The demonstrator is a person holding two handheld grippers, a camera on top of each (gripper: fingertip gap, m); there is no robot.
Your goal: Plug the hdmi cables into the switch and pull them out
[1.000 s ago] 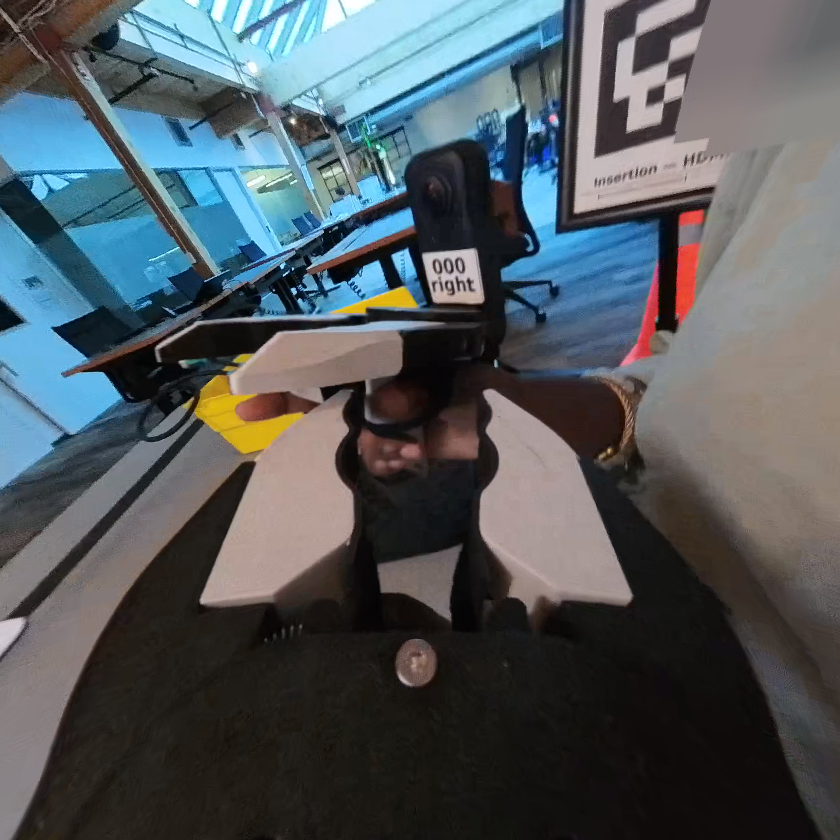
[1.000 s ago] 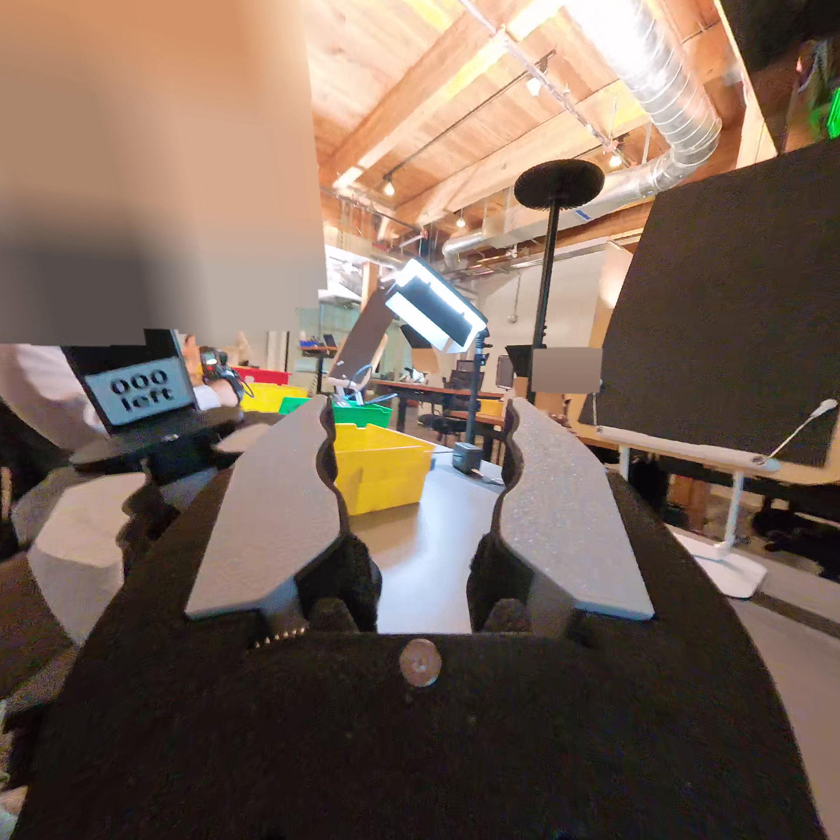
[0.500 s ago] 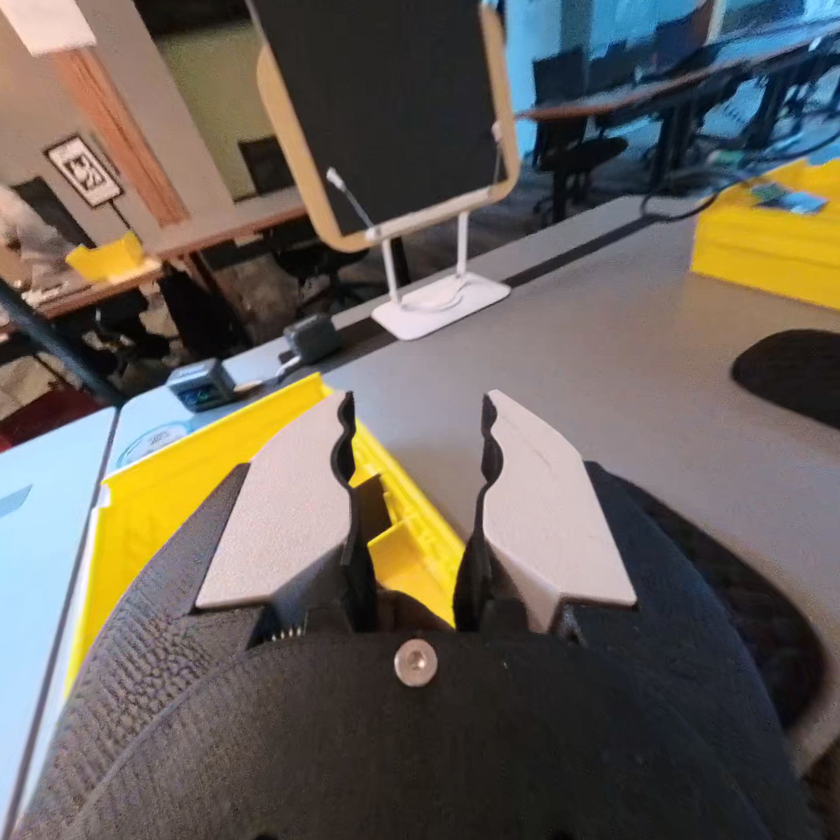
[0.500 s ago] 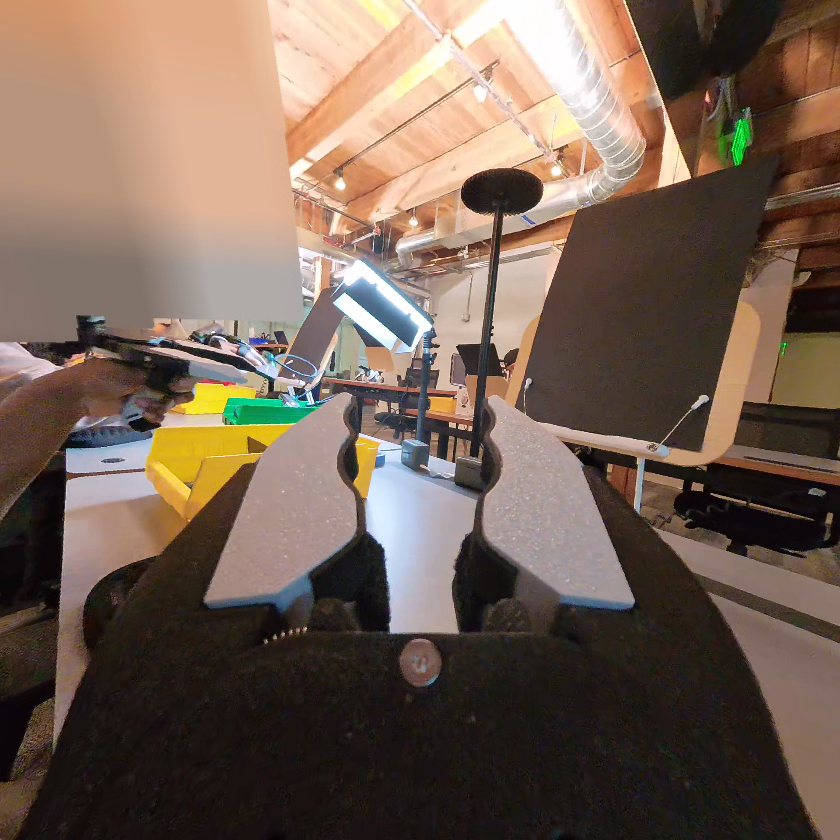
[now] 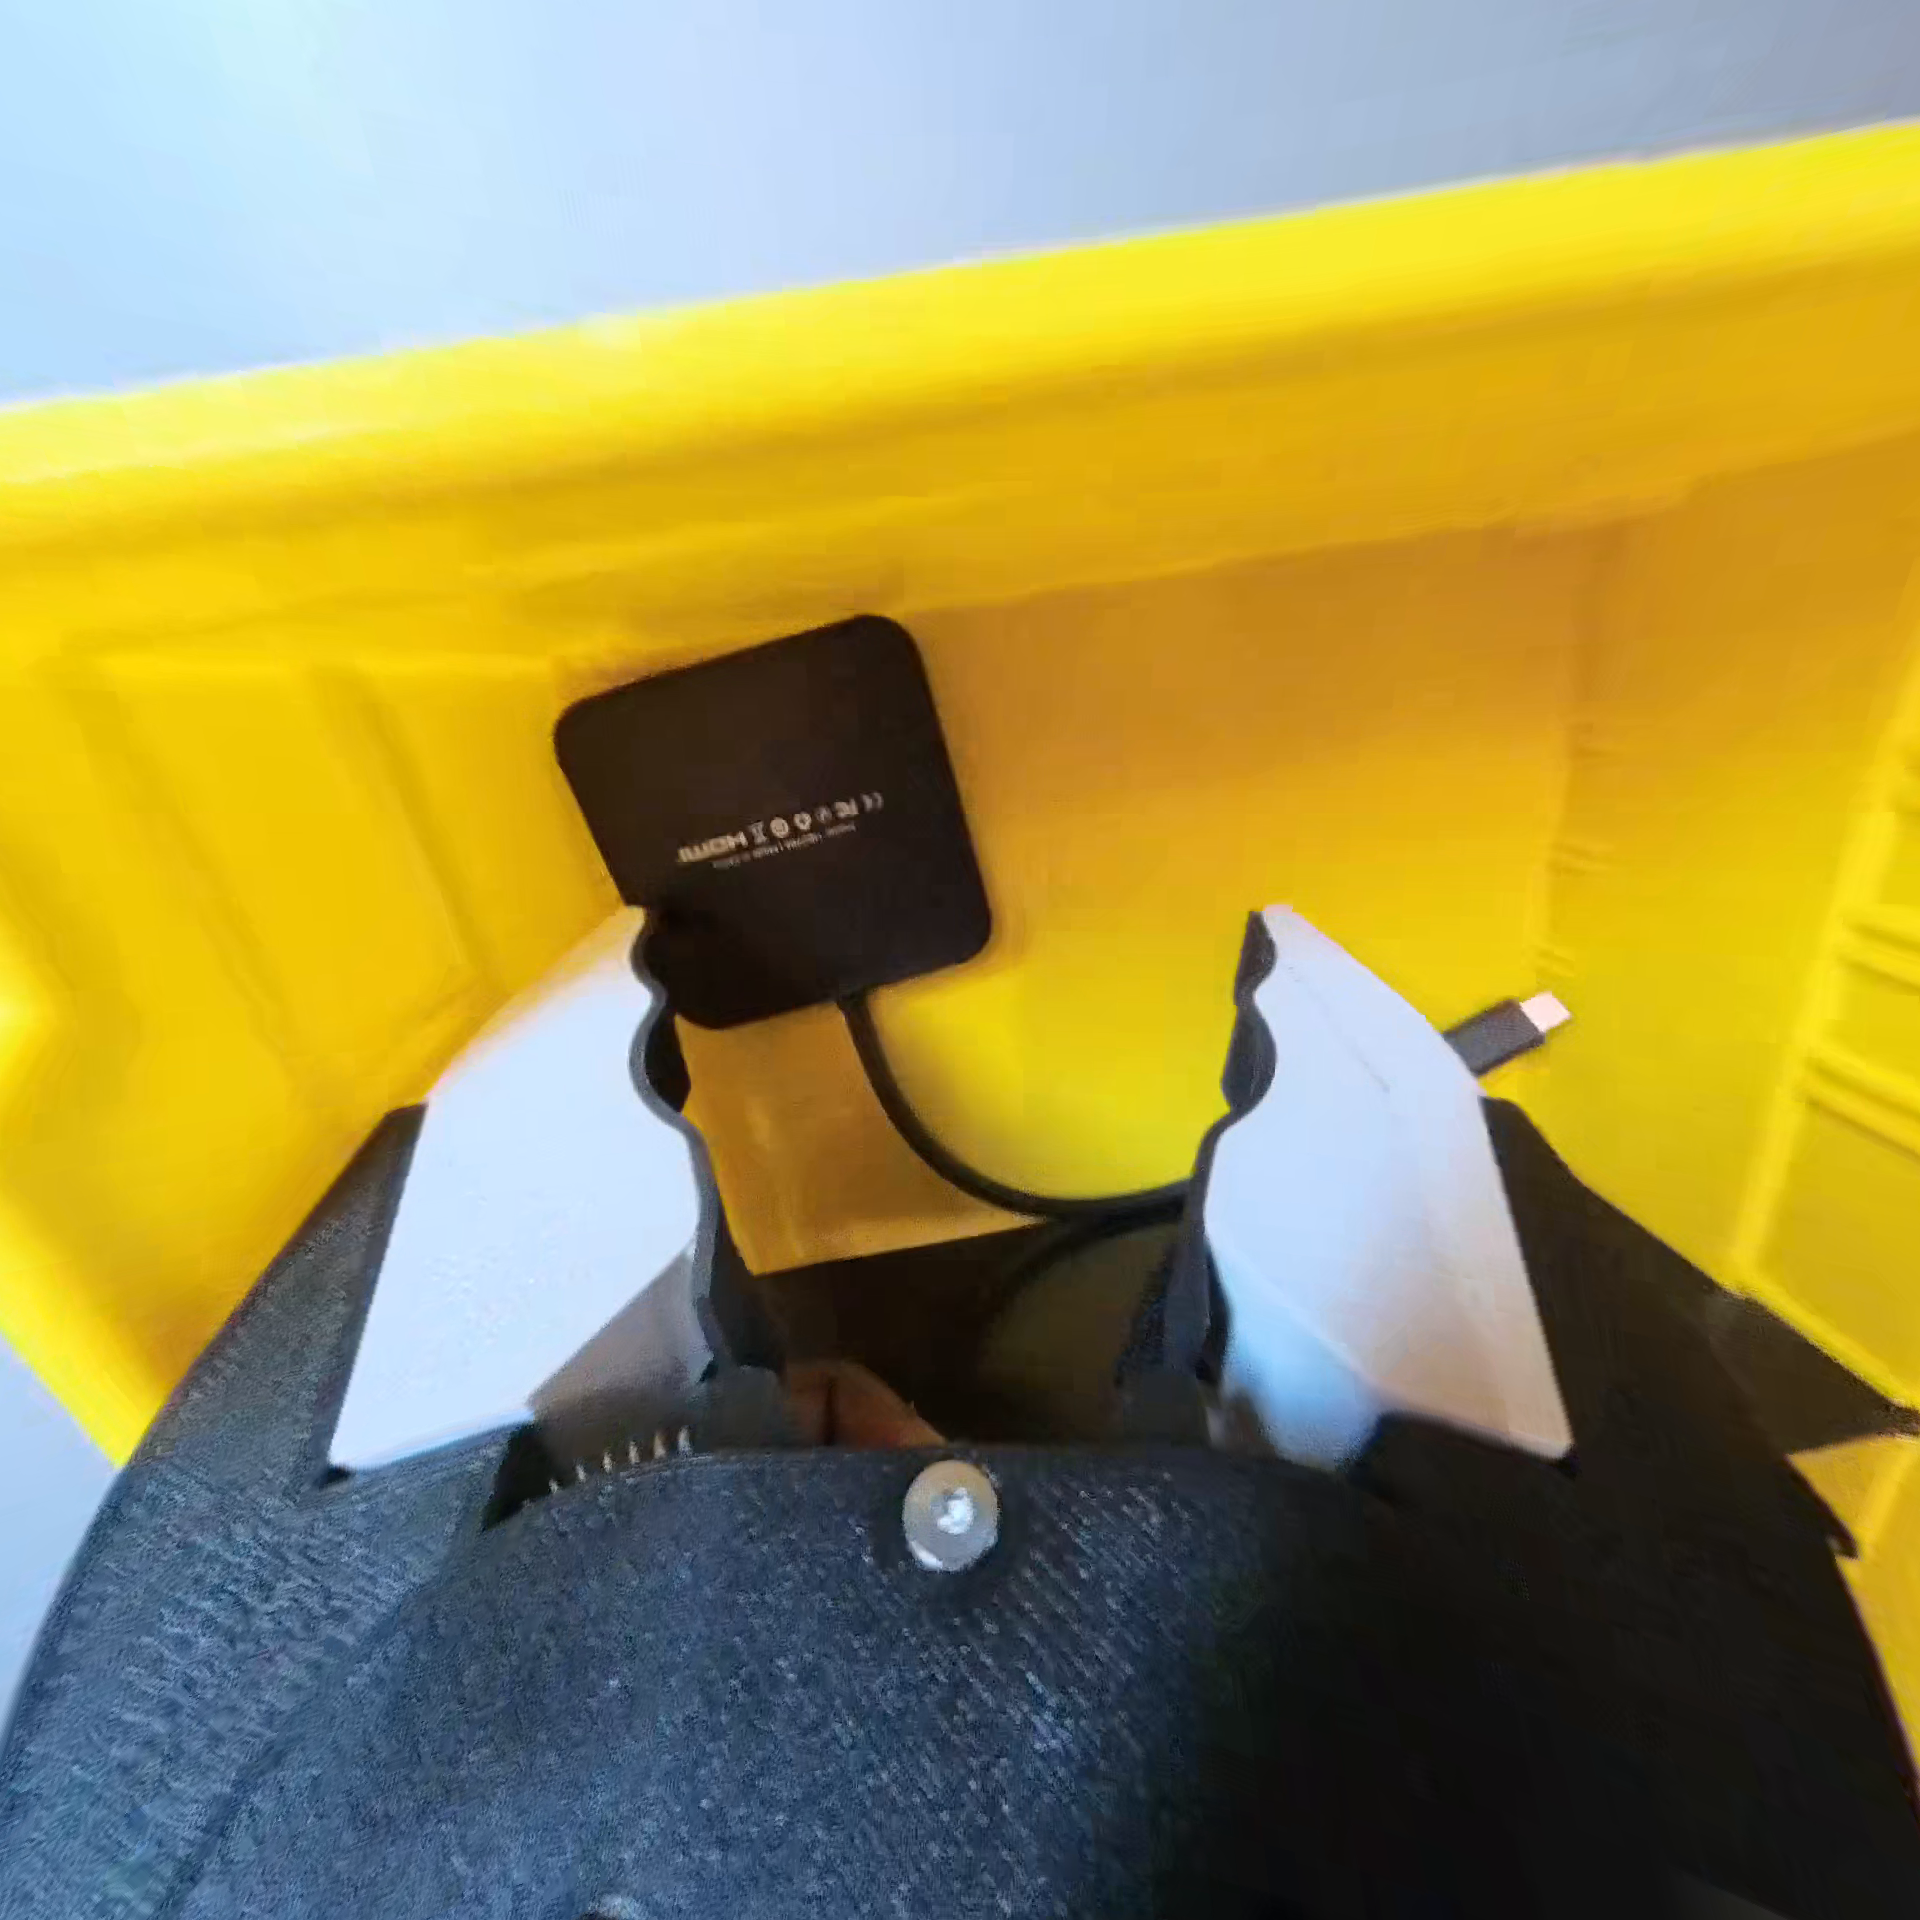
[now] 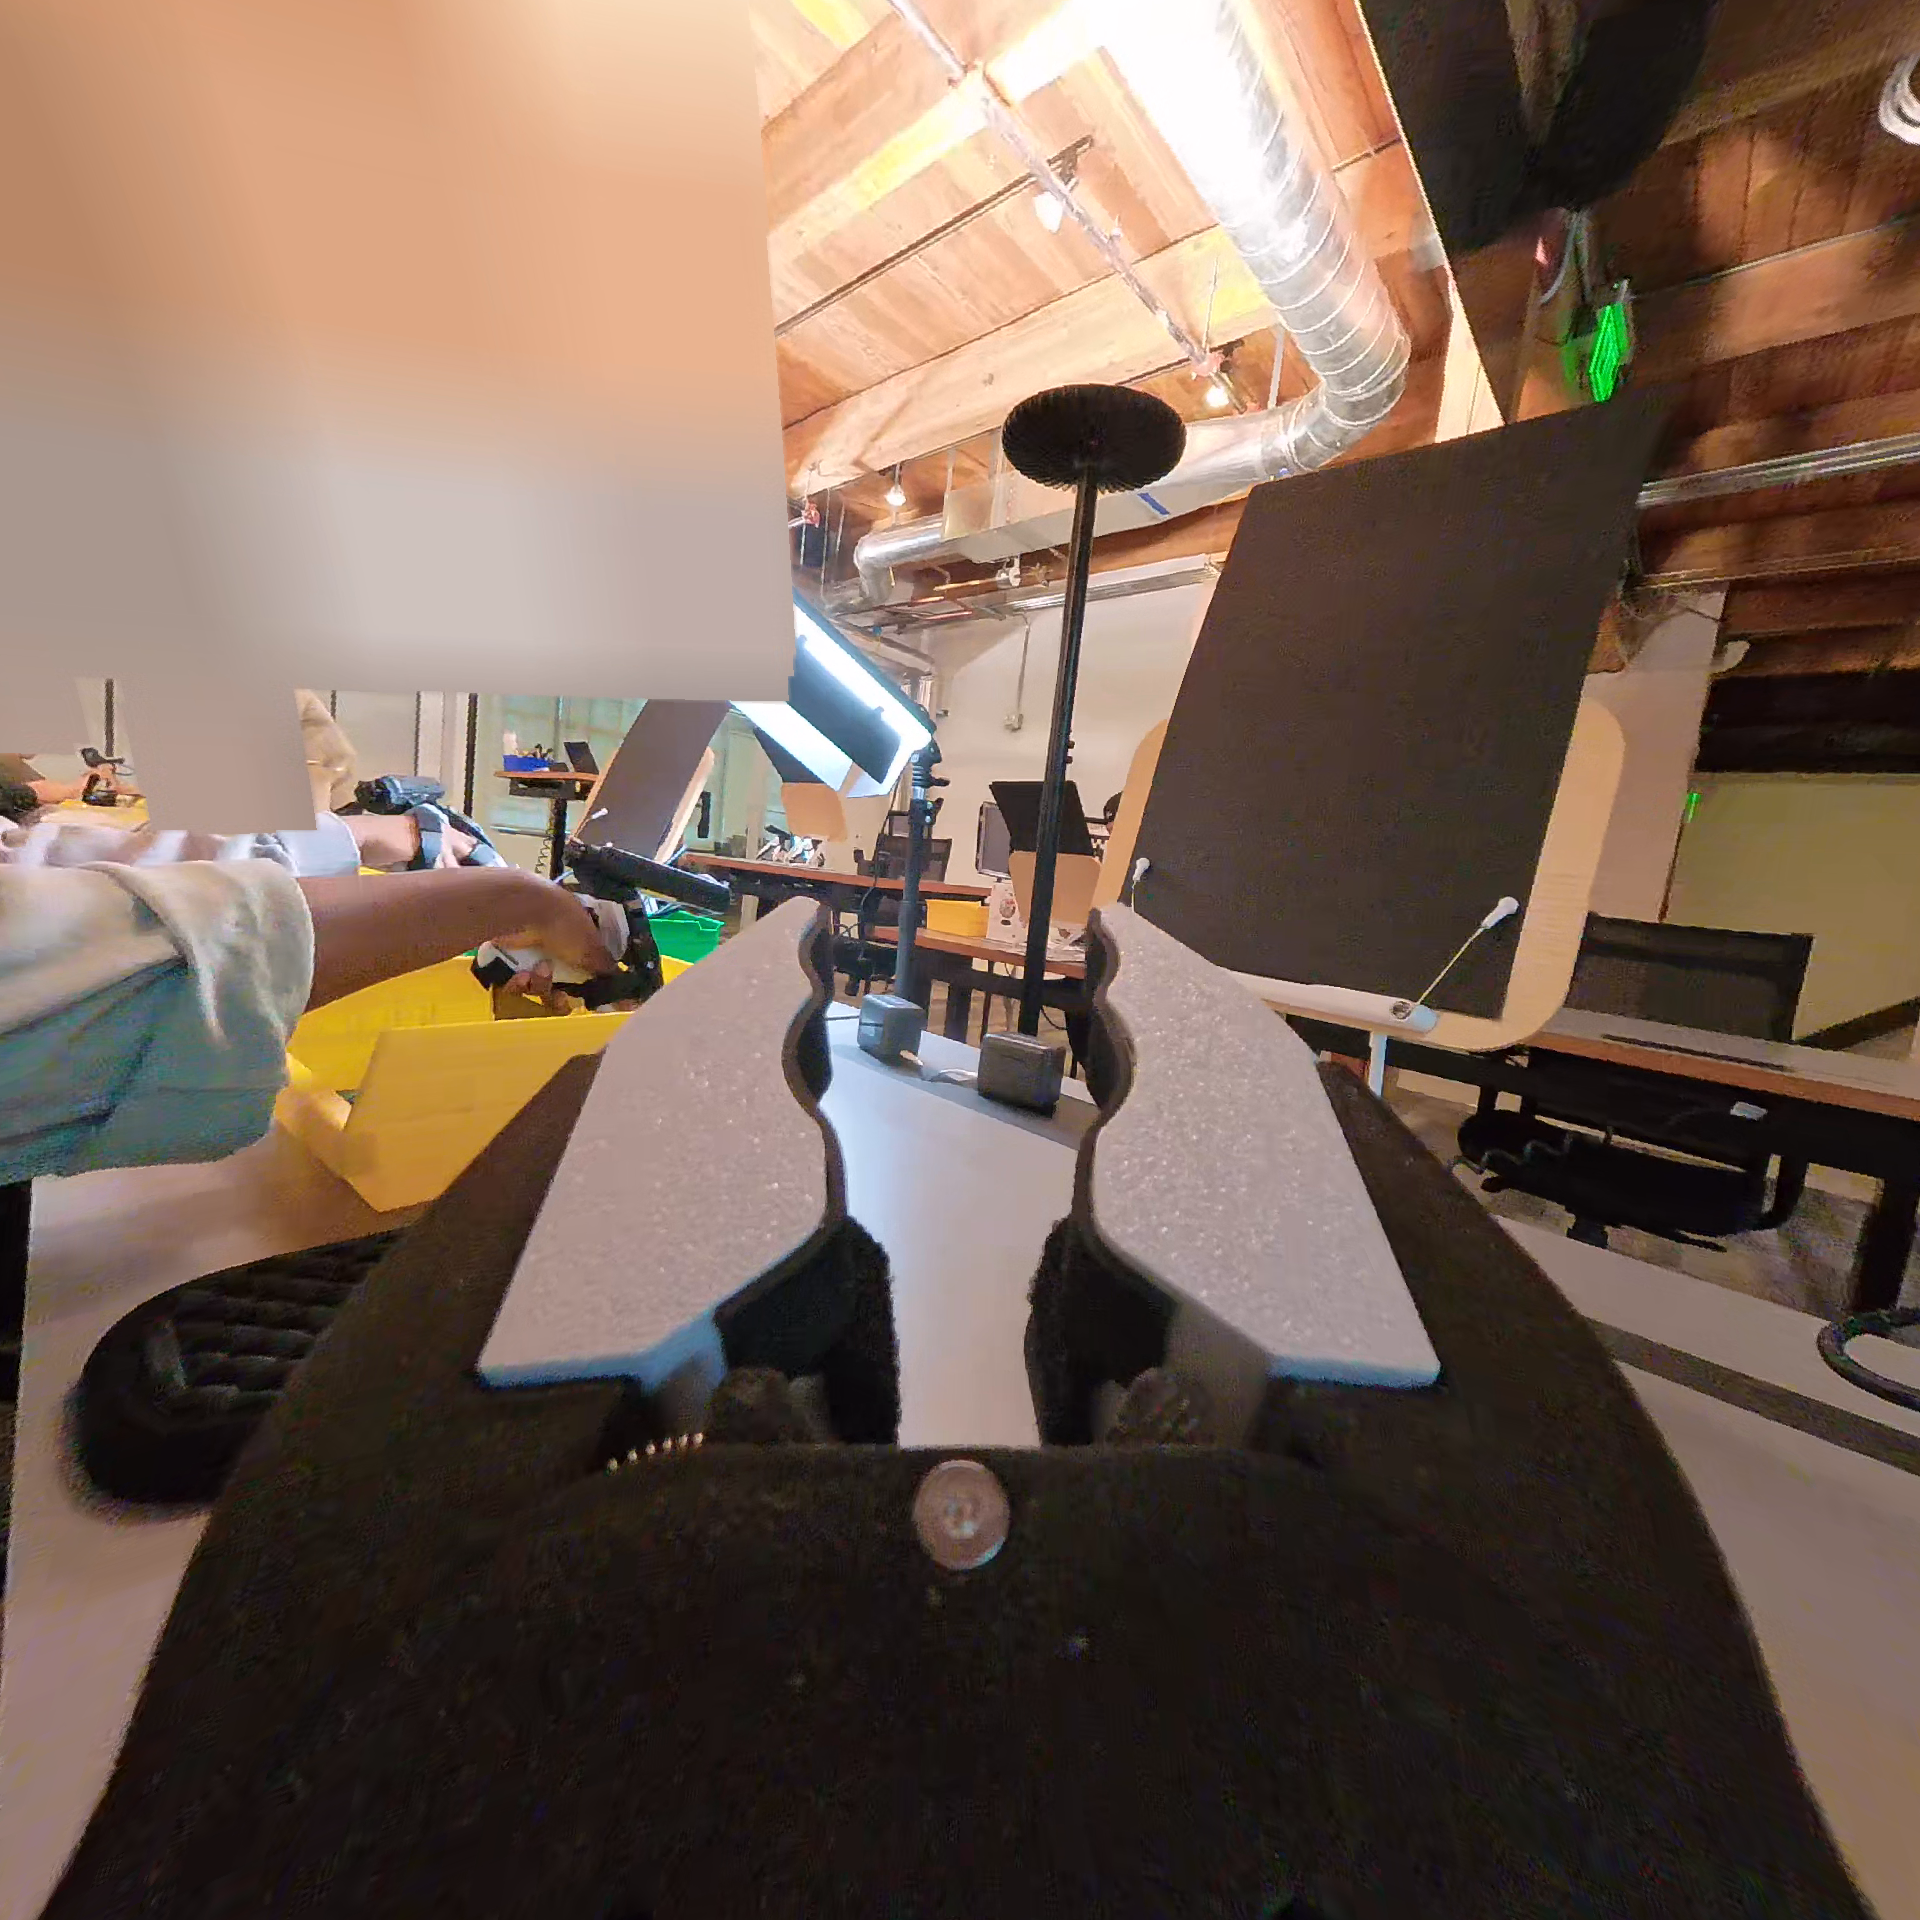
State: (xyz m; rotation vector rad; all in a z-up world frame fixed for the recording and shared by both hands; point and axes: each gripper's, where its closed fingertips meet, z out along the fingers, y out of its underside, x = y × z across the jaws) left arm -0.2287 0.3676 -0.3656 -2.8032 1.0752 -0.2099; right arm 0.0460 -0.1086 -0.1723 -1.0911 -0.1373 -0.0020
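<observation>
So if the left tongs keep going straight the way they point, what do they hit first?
Probably the yellow bin's inner wall, just right of the black switch. The left tongs are open; depth is hard to judge.

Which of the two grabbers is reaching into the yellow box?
The left gripper. It is open inside the yellow bin, above the black switch and its cable. The right gripper just hovers over the grey table, also open.

Bright overhead light, motion blur, fisheye-bent edges.
</observation>
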